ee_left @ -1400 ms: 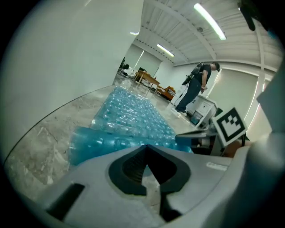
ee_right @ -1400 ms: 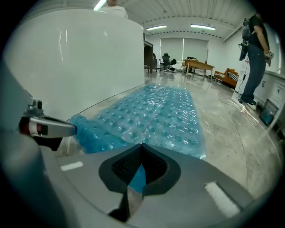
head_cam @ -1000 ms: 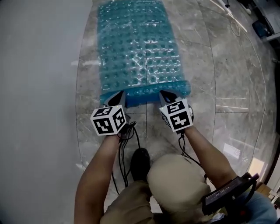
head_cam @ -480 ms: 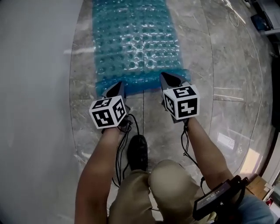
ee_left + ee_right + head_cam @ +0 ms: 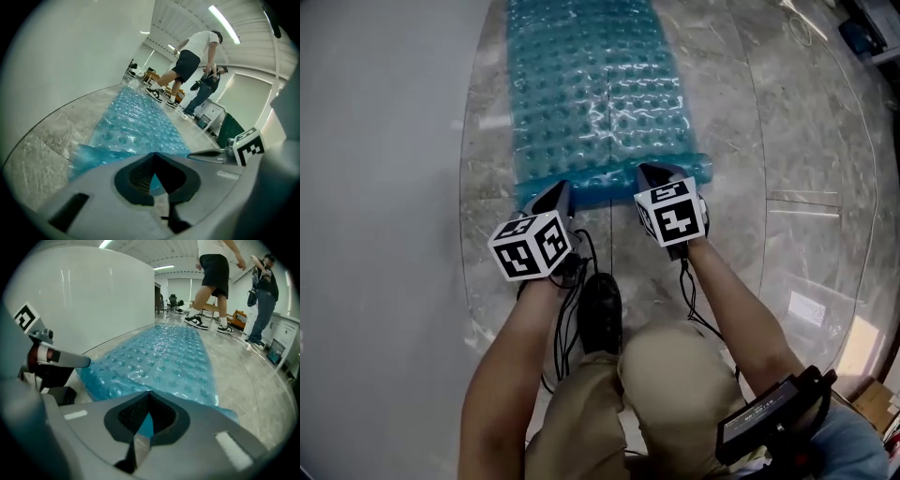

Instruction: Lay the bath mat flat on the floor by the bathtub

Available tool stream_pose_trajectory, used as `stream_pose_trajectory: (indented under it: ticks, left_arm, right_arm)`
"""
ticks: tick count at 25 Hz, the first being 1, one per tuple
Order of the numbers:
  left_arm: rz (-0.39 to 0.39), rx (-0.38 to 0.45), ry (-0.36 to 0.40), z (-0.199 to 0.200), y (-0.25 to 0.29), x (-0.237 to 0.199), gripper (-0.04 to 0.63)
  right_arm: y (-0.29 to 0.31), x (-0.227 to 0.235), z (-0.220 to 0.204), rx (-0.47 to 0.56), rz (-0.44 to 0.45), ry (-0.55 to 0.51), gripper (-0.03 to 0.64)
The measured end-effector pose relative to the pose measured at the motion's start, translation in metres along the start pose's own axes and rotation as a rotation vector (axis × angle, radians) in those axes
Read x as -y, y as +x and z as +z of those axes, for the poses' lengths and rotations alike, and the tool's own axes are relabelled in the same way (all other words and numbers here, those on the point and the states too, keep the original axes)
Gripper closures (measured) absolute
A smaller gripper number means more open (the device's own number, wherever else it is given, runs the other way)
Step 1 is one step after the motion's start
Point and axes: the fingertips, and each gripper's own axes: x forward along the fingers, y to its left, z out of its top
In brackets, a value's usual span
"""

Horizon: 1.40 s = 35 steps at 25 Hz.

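Bath mat [image 5: 595, 94] lies along the floor [image 5: 787, 141] beside the white bathtub [image 5: 384, 187]. The left gripper [image 5: 553, 193] and right gripper [image 5: 656, 174] each have jaws clamped on its near edge.

The head view looks steeply down; both gripper views, low and close, face along the same bath mat [image 5: 591, 94].

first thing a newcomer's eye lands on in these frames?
The bright blue bubbled bath mat, stretched along the marble floor beside the white tub wall. Next, the left tongs and right tongs, each shut on the mat's near edge, one near each corner. In the right gripper view, a person in black shorts is at the mat's far end.
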Motion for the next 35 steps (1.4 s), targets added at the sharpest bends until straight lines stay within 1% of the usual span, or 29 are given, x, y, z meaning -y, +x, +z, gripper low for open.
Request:
stream_pose_trajectory:
  ticks: [3,5,8,10,12,14,16,17,19,23,25,27,28,30,33,35]
  left_arm:
    - [0.031,-0.037,0.045,-0.006,0.0,-0.004,0.589]
    - [0.06,-0.071,0.051,-0.012,0.003,-0.012,0.589]
    - [0.085,-0.117,0.033,-0.026,0.001,-0.016,0.591]
    - [0.086,-0.134,0.024,-0.037,-0.004,-0.011,0.591]
    - [0.087,-0.144,-0.009,-0.05,-0.012,-0.008,0.591]
    - [0.083,-0.163,-0.036,-0.062,-0.019,-0.005,0.591]
    - [0.067,-0.181,-0.043,-0.072,-0.026,-0.002,0.591]
    - [0.056,-0.18,-0.043,-0.075,-0.031,0.0,0.589]
    - [0.04,-0.15,-0.043,-0.078,-0.045,0.005,0.589]
    - [0.024,-0.043,-0.041,-0.075,-0.096,0.027,0.589]
    - [0.007,-0.03,0.005,-0.068,-0.122,0.044,0.589]
    - [0.002,-0.041,0.06,-0.065,-0.138,0.052,0.589]
    - [0.009,-0.047,0.074,-0.068,-0.141,0.052,0.589]
    - [0.025,-0.057,0.068,-0.075,-0.134,0.047,0.589]
    - [0.028,-0.058,0.069,-0.073,-0.1,0.043,0.589]
    - [0.032,-0.083,0.077,-0.083,-0.081,0.041,0.589]
  right_arm:
    - [-0.014,-0.011,-0.022,-0.015,0.019,-0.009,0.611]
    - [-0.019,-0.018,-0.035,-0.026,0.04,-0.027,0.611]
    - [-0.033,-0.023,-0.035,-0.023,0.079,-0.075,0.611]
    - [-0.041,-0.016,-0.017,0.021,0.084,-0.038,0.611]
    - [-0.037,-0.008,-0.005,0.039,0.058,-0.017,0.611]
    - [-0.025,-0.006,-0.009,-0.005,0.038,-0.03,0.611]
    - [-0.018,-0.009,-0.023,-0.061,0.03,-0.048,0.611]
    - [-0.018,-0.012,-0.032,-0.074,0.028,-0.052,0.611]
    - [-0.025,-0.019,-0.049,-0.083,0.029,-0.059,0.611]
    - [-0.048,-0.04,-0.079,-0.073,0.054,-0.106,0.611]
    - [-0.056,-0.045,-0.09,-0.067,0.057,-0.111,0.611]
    - [-0.059,-0.047,-0.105,-0.074,0.051,-0.111,0.611]
    - [-0.06,-0.05,-0.113,-0.074,0.049,-0.113,0.611]
    - [-0.065,-0.057,-0.123,-0.062,0.049,-0.111,0.611]
    - [-0.069,-0.057,-0.114,-0.013,0.052,-0.074,0.611]
    - [-0.074,-0.06,-0.118,0.001,0.062,-0.051,0.611]
